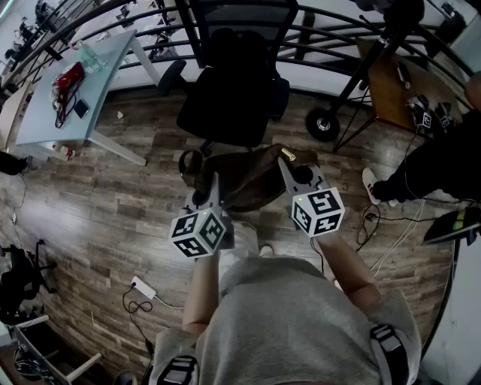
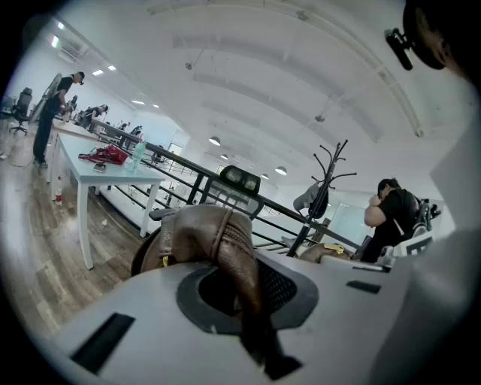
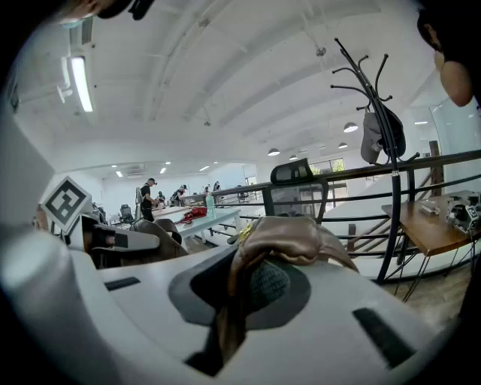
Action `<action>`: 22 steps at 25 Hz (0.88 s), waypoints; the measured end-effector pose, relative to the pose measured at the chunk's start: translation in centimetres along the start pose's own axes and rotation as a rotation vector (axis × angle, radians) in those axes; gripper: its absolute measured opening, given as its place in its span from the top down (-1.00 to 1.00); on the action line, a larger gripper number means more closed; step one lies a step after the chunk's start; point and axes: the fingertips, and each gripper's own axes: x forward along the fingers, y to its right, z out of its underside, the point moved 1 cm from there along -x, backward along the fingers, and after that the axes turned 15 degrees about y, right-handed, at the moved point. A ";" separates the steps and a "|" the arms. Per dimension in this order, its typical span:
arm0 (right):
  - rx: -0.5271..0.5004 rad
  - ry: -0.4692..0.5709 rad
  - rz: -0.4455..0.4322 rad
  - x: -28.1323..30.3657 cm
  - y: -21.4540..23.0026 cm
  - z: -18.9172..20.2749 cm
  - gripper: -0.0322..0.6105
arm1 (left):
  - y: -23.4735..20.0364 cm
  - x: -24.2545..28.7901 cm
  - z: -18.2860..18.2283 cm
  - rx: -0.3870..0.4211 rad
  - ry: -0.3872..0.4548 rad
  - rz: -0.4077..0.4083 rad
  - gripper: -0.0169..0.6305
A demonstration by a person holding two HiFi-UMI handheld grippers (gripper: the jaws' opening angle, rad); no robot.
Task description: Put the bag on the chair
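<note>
A brown leather bag (image 1: 252, 179) hangs between my two grippers above the wood floor, just in front of the black office chair (image 1: 229, 94). My left gripper (image 1: 212, 189) is shut on the bag's left edge, where brown leather (image 2: 225, 248) runs between its jaws. My right gripper (image 1: 289, 169) is shut on the bag's right edge near a gold clasp (image 1: 288, 155); leather folds (image 3: 289, 241) bunch over its jaws. The chair's headrest (image 2: 239, 179) shows behind the bag in the left gripper view.
A white table (image 1: 71, 90) with a red item and a bottle stands at the left. A metal railing (image 1: 331, 22) runs behind the chair. A stand with a wheel (image 1: 323, 124) and a wooden desk (image 1: 398, 90) are at the right, beside a person's leg (image 1: 443, 169). Cables and a power strip (image 1: 143, 287) lie on the floor.
</note>
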 end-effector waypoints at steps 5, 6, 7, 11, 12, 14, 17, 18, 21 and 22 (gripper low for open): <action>0.001 0.011 -0.008 -5.6 -1.6 -0.6 0.83 | 2.7 -5.2 0.4 -0.003 0.016 0.002 0.88; 0.001 0.015 -0.007 -6.3 -2.0 -0.7 0.83 | 3.0 -5.9 0.3 0.002 0.020 0.002 0.88; 0.002 0.018 -0.006 -6.9 -2.3 -0.7 0.83 | 3.2 -6.5 0.3 0.006 0.024 0.001 0.88; 0.010 0.026 -0.010 -8.7 -3.4 -0.7 0.83 | 3.5 -8.6 0.3 0.013 0.032 -0.005 0.88; 0.009 0.027 -0.014 -9.0 -3.6 -0.6 0.83 | 3.6 -9.0 0.3 0.013 0.033 -0.007 0.88; 0.009 0.029 -0.022 -9.4 -4.0 -0.5 0.83 | 3.5 -9.6 0.4 0.009 0.038 -0.012 0.88; 0.022 0.034 -0.034 -10.0 -4.3 -0.5 0.83 | 3.6 -10.4 0.4 0.001 0.054 -0.023 0.88; 0.027 0.038 -0.037 -10.2 -4.3 -0.6 0.83 | 3.7 -10.6 0.4 -0.001 0.057 -0.025 0.88; 0.030 0.044 -0.042 -10.5 -4.4 -0.9 0.83 | 4.0 -10.9 0.2 -0.001 0.063 -0.026 0.88; 0.034 0.042 -0.041 -10.5 -4.5 -0.9 0.83 | 4.1 -11.1 0.2 0.001 0.063 -0.027 0.88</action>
